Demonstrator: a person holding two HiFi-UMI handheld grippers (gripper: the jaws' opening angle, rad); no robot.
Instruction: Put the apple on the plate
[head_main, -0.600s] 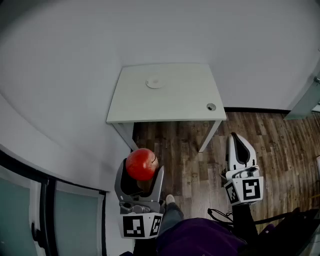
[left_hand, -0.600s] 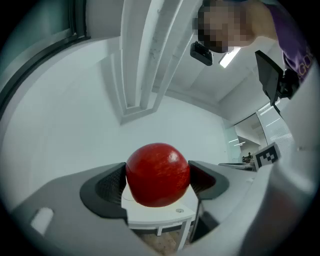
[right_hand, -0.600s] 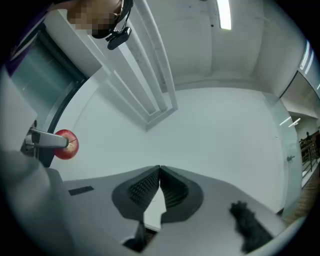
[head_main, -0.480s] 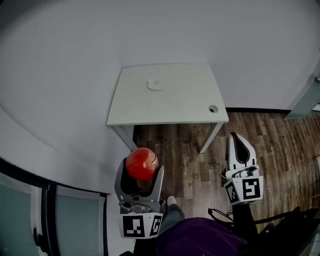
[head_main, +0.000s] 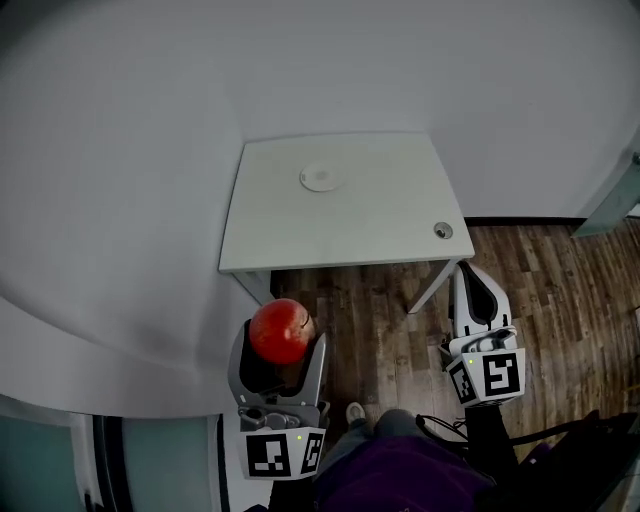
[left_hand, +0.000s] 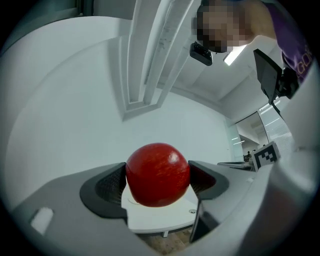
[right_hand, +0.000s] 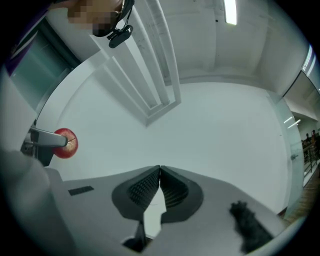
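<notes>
Transport step in hand: left claw (head_main: 283, 345) gripped the apple (head_main: 281, 330) short of the tabletop (head_main: 380, 220), right claw (right_hand: 159, 186) clenched on nothing; next move likely needed a forward reach over the plate (head_main: 318, 179), then lowering.

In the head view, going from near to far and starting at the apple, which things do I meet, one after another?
Apple, held in the left hand-held gripper → near edge of the white table → small round cable hole in the tabletop → plate → wall behind the table.
</notes>
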